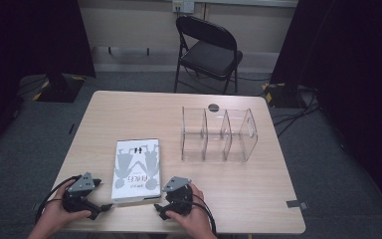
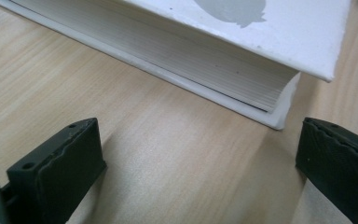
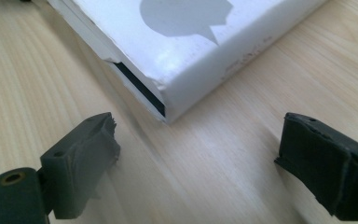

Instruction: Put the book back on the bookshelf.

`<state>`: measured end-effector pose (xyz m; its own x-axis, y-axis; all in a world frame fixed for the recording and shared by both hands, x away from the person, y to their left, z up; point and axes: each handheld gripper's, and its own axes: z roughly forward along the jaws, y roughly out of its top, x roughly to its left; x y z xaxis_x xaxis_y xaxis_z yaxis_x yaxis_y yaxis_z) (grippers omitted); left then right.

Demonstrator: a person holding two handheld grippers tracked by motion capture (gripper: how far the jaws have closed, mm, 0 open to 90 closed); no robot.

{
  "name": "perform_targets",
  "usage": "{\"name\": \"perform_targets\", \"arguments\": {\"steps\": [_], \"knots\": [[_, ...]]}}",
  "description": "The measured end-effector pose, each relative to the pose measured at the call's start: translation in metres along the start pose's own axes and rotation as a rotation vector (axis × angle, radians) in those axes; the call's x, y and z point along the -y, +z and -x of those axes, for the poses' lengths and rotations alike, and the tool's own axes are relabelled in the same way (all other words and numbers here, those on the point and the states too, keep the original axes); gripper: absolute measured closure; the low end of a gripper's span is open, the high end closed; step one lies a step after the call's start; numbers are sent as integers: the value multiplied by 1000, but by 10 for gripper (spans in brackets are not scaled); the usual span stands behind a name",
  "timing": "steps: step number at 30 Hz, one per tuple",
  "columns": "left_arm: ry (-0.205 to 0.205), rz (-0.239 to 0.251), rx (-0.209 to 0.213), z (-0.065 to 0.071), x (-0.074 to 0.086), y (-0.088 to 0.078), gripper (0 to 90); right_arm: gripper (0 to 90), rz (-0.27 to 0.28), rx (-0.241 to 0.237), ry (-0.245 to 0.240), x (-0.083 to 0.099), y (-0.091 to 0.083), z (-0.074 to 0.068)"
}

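Book lies flat on worktop, lower centre of high view, betw. both claws. Left claw & right claw gape empty at its near corners. Prob. stiff, hefty, smooth cover; grip spine edge, not loose pages.

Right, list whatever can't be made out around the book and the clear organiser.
- White hardcover book: cover lettering too small in the high view; cut off by the top edge in both gripper views.
- Clear acrylic divided organiser: its contents can't be judged, walls transparent and glaring.
- Left tongs: tips small and dark there.
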<state>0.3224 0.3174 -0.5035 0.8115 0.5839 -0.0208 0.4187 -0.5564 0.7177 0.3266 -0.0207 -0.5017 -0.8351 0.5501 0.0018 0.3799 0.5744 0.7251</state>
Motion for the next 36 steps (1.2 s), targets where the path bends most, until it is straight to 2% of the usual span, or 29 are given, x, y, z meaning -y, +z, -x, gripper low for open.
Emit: {"name": "perform_targets", "arguments": {"steps": [1,3,4,6,7,8,9,10,12,15,16,18,21,23,25,27,28,30,32,33,35,36], "knots": [[8,-5,-2,0,0,0,0,98,0,0,0,0,0,0],[-4,-10,-12,2,-1,-1,5,102,-2,4,7,-2,2,-1],[-5,6,-20,3,-1,0,16,103,2,0,-3,-3,3,-2],[3,8,-6,4,-2,0,33,104,0,0,-4,-3,3,-2],[0,24,-8,7,-2,0,76,106,3,0,-3,-3,4,-2],[18,28,10,10,-4,0,165,117,2,0,-4,-4,5,-3],[18,28,10,10,-4,0,179,117,2,0,-4,-4,5,-3],[21,19,23,13,-6,1,179,148,9,-23,-18,-7,7,-6],[27,25,19,17,-10,6,182,160,14,-27,-27,-8,9,-9],[36,32,25,19,-13,8,280,167,12,-29,-28,-11,10,-14],[22,41,25,21,-14,9,280,167,11,-26,-22,-11,10,-15],[50,37,22,23,-17,12,299,175,14,-21,-26,-11,10,-15],[5,30,-4,21,-17,11,279,176,12,-48,-54,-11,10,-18],[16,27,-13,19,-17,10,317,176,14,-54,-61,-11,11,-20],[-20,30,-29,17,-17,10,317,168,17,-74,-77,-12,12,-25],[-21,26,-32,18,-18,10,318,166,17,-72,-70,-12,12,-26],[-4,1,-49,18,-20,9,322,165,16,-68,-67,-12,12,-26],[-7,-16,-58,20,-23,9,326,165,13,-68,-62,-12,12,-26],[-23,-15,-59,21,-24,10,333,165,11,-66,-59,-12,12,-27],[-45,-41,-61,23,-27,8,343,162,11,-66,-58,-12,12,-27],[-57,-45,-67,25,-29,9,350,162,10,-64,-57,-12,12,-27],[-54,-66,-68,24,-31,7,352,162,10,-64,-57,-12,12,-27]]}}
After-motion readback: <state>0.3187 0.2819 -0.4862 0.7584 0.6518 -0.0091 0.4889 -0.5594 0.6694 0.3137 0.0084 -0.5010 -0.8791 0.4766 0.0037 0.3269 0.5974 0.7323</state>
